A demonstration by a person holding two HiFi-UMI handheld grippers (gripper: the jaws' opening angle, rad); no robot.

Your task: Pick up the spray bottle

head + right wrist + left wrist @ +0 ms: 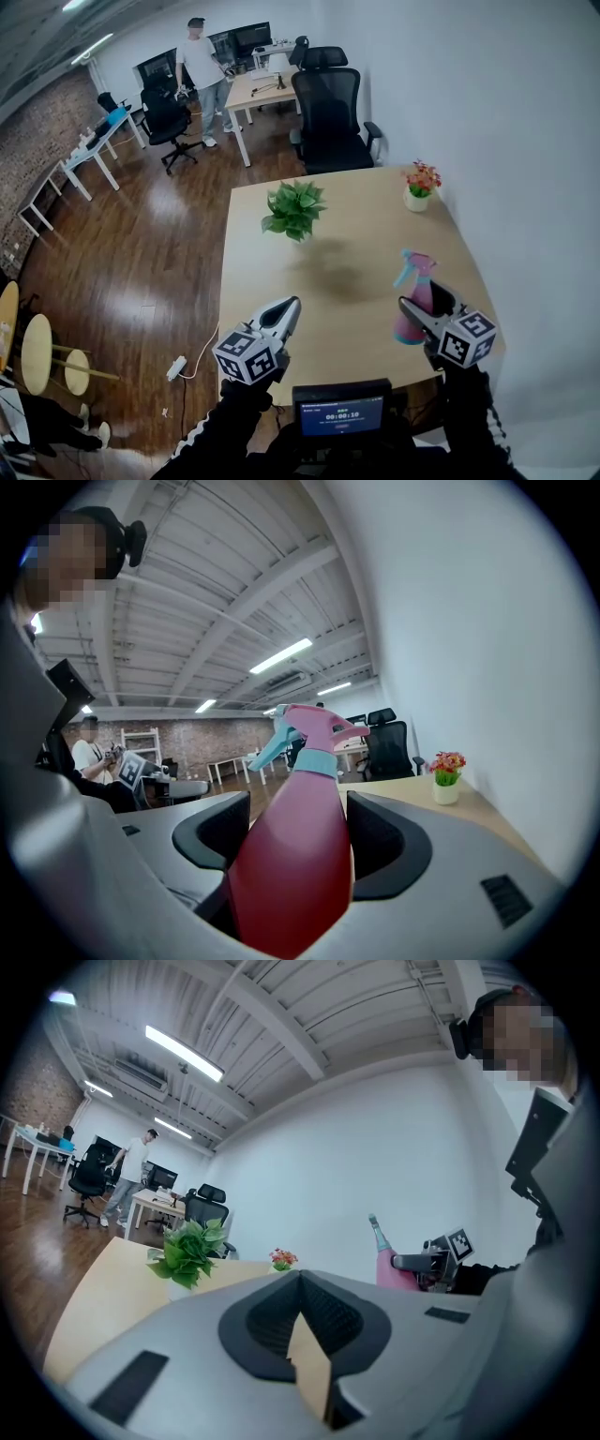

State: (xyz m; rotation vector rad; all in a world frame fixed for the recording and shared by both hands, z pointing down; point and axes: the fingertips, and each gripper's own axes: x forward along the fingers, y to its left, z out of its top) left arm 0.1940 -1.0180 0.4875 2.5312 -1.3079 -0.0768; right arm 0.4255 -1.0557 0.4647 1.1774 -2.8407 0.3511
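Both jaws closed: right gripper (424, 300) grips the spray bottle (413, 277), partly hiding its body; left gripper (290, 307) empty.

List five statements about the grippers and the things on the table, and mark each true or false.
1. The right gripper is shut on the bottle. True.
2. The left gripper holds the plant. False: its jaws are together and empty, and the plant stands apart on the table.
3. The bottle lies on its side. False: it is upright.
4. A flower pot stands near the table's far right corner. True.
5. The bottle's body is green. False: it is pink, with a light blue trigger.
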